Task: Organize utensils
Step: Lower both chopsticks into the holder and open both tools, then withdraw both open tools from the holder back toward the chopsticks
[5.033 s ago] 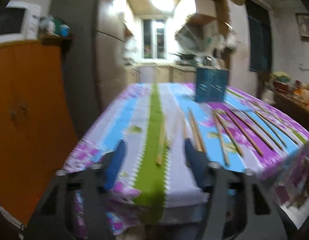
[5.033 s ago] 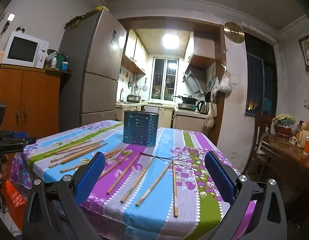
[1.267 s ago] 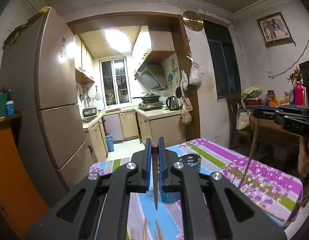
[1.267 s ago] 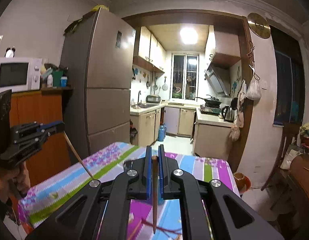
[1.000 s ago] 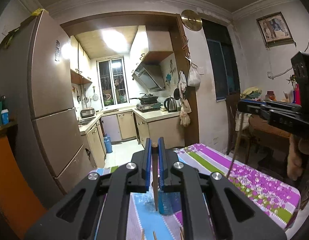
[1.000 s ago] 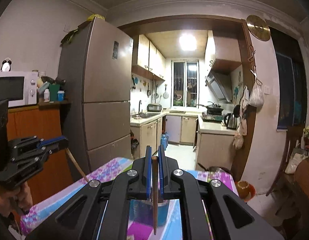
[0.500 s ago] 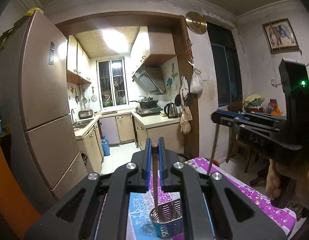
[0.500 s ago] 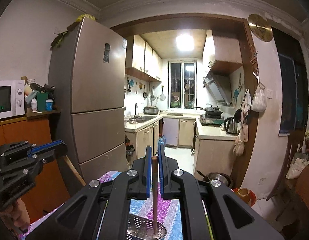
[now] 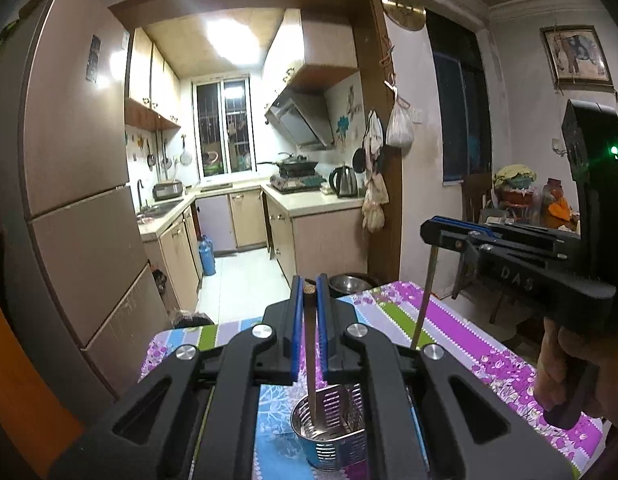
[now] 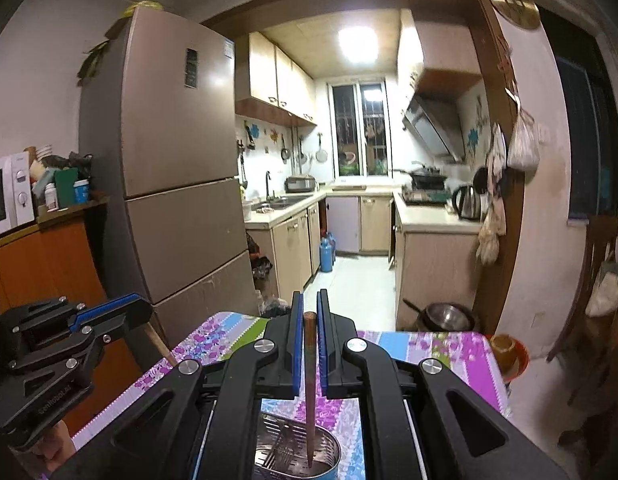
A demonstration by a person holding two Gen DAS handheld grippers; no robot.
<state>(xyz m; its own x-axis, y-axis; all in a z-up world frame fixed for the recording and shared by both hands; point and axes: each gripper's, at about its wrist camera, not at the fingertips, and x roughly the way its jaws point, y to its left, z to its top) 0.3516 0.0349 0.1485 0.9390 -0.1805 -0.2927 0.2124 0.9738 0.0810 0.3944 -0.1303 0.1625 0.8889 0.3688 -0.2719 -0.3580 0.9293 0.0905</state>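
My left gripper [image 9: 309, 294] is shut on a wooden chopstick [image 9: 311, 364] that hangs point down, its tip inside the mouth of the perforated metal utensil holder [image 9: 333, 436] on the table. My right gripper [image 10: 307, 314] is shut on a second chopstick [image 10: 310, 392], whose tip also reaches into the same holder [image 10: 297, 456]. In the left wrist view the right gripper [image 9: 429, 232] comes in from the right with its chopstick [image 9: 423, 300] slanting down. In the right wrist view the left gripper [image 10: 137, 310] shows at the left.
The holder stands near the far end of a table with a striped floral cloth [image 9: 461, 340]. A tall fridge [image 10: 169, 184] stands at the left and an orange cabinet [image 10: 49, 264] beside it. A hand [image 9: 561, 364] grips the right tool. A kitchen lies behind.
Both grippers have moved forward over the table with their chopsticks. The holder now sits right under them, and both chopstick tips have come down into its mouth.
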